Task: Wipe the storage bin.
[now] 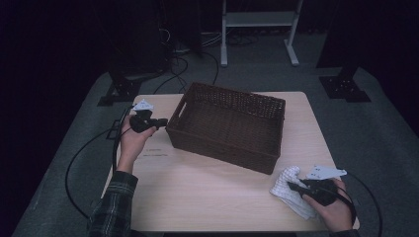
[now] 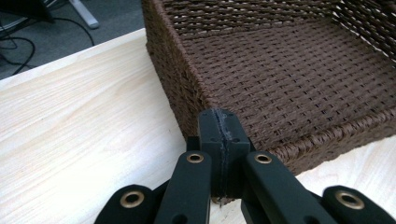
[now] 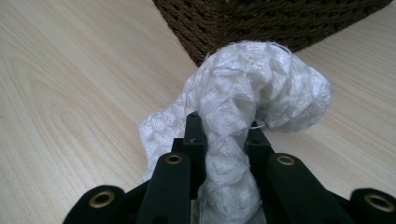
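A dark brown woven basket (image 1: 228, 127) stands in the middle of the light wooden table (image 1: 197, 182); its inside (image 2: 299, 70) looks empty. My left gripper (image 1: 160, 122) hovers at the basket's left end wall, jaws pressed together with nothing between them (image 2: 223, 126). A white knitted cloth (image 1: 290, 189) lies bunched at the table's front right, just in front of the basket's near corner. My right gripper (image 1: 292, 186) is shut on a fold of that cloth (image 3: 243, 93), which bulges up between and above the jaws (image 3: 227, 140).
Cables trail from both grippers off the table's sides. Beyond the table's far edge are a white metal stand (image 1: 259, 29), dark equipment bases (image 1: 344, 86) and cables on the grey floor. Bare tabletop (image 1: 197, 182) lies between my two hands.
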